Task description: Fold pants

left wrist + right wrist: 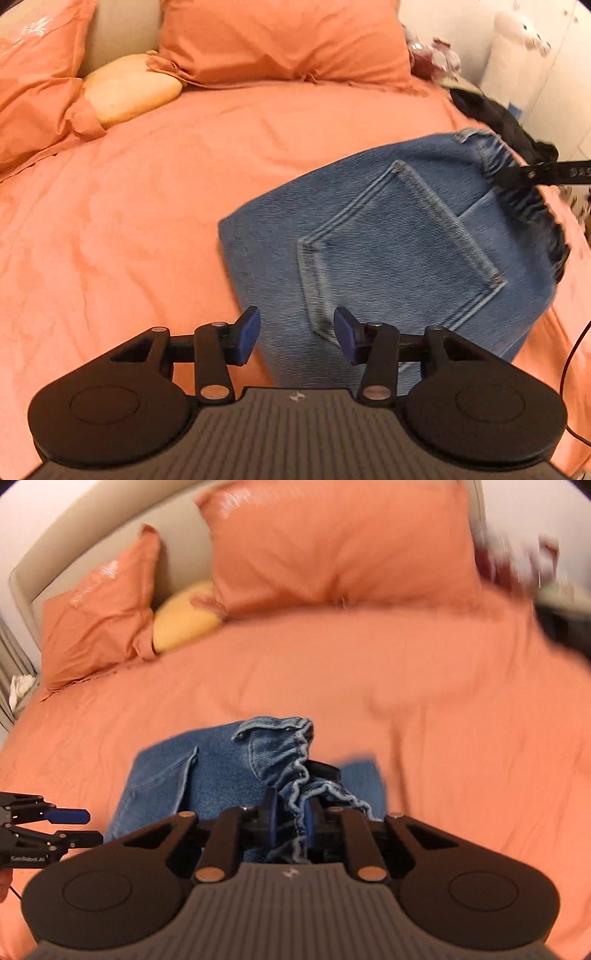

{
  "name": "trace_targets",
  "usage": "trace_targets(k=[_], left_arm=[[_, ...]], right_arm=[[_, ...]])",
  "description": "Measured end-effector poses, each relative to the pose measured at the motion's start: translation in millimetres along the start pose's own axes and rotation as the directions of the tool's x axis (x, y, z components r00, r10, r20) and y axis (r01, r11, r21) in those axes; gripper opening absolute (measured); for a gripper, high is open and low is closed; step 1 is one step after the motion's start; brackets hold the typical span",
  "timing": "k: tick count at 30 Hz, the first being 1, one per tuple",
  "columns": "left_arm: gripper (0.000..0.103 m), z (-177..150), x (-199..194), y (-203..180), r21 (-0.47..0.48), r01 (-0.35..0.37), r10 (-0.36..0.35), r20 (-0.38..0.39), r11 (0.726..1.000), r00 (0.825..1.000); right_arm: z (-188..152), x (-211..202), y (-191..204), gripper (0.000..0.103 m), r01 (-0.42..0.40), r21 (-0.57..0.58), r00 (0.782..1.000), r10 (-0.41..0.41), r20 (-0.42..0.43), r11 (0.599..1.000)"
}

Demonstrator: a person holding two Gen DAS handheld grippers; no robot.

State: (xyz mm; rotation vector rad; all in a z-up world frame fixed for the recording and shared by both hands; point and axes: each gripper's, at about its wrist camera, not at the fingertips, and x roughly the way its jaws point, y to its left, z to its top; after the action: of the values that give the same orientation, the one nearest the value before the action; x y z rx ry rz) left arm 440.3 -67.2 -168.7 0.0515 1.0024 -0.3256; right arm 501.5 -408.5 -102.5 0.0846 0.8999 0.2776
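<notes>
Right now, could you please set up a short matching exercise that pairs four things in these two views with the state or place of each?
Things:
1. left gripper
2. right gripper
3. jeans
4. yellow cushion

States or places:
A. tucked between the two orange pillows
B. shut on the ruffled waistband
C. folded on the orange bedspread, back pocket up
D. open, holding nothing

Pairs: 1-D, 2-B, 3-C, 4-A

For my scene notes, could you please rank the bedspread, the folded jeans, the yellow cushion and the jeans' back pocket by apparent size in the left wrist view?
1. bedspread
2. folded jeans
3. back pocket
4. yellow cushion

The cushion lies farther away and is partly hidden, so its last place is unsure.
</notes>
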Motion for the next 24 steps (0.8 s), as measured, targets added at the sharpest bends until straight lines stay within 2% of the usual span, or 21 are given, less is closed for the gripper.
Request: trace_targets(k=[2, 5, 7, 10, 14, 17, 19, 21, 24], left_arm=[[0.044, 2, 2, -1, -0.009, 0.014, -0.014, 0.017, 1.000, 1.000], [0.036, 1, 14, -6, -0.011, 0.020, -0.020, 0.007, 1.000, 1.000], [0.032, -1, 28, -9, 0.003, 0.011, -0.011, -0.020, 1.000, 1.000], [0.033, -3, 45, -14, 0.023, -0.021, 0.022, -0.056, 1.000, 0.998], [0.034, 1, 61, -20, 0.044, -0.048, 0.052, -0.102, 0.998, 0.993], [0.033, 2, 59, -23, 0.038, -0.066, 0.070, -0.111, 0.997, 0.991], [0.034, 0, 46, -24, 0.043, -0.075, 0.079, -0.086, 0.996, 0.993], [0.042, -8, 28, -26, 0.066, -0.078, 0.082, -0.059, 0.995, 0.995], [0.043, -27, 1, -30, 0.124, -0.046, 0.050, -0.025, 0.991, 0.998]], right_arm=[[5, 5, -17, 0.009, 0.033, 0.033, 0.999, -0.031, -0.034, 0.999], [-13, 31, -44, 0.010, 0.026, 0.135, 0.987, -0.004, -0.161, 0.990], [-26, 44, -49, 0.012, 0.049, 0.136, 0.987, -0.027, -0.159, 0.990], [-34, 60, -62, 0.013, 0.049, 0.205, 0.985, -0.013, -0.173, 0.978], [-36, 75, -66, 0.018, 0.073, 0.202, 0.979, -0.032, -0.202, 0.977], [-32, 68, -50, 0.021, 0.110, 0.124, 0.978, -0.085, -0.193, 0.986], [-31, 55, -42, 0.031, 0.130, 0.068, 0.979, -0.117, -0.165, 0.989], [-36, 33, -37, 0.032, 0.130, 0.040, 0.986, -0.124, -0.115, 0.991], [-50, 0, -27, 0.031, 0.140, -0.039, 0.989, -0.141, -0.050, 0.989]])
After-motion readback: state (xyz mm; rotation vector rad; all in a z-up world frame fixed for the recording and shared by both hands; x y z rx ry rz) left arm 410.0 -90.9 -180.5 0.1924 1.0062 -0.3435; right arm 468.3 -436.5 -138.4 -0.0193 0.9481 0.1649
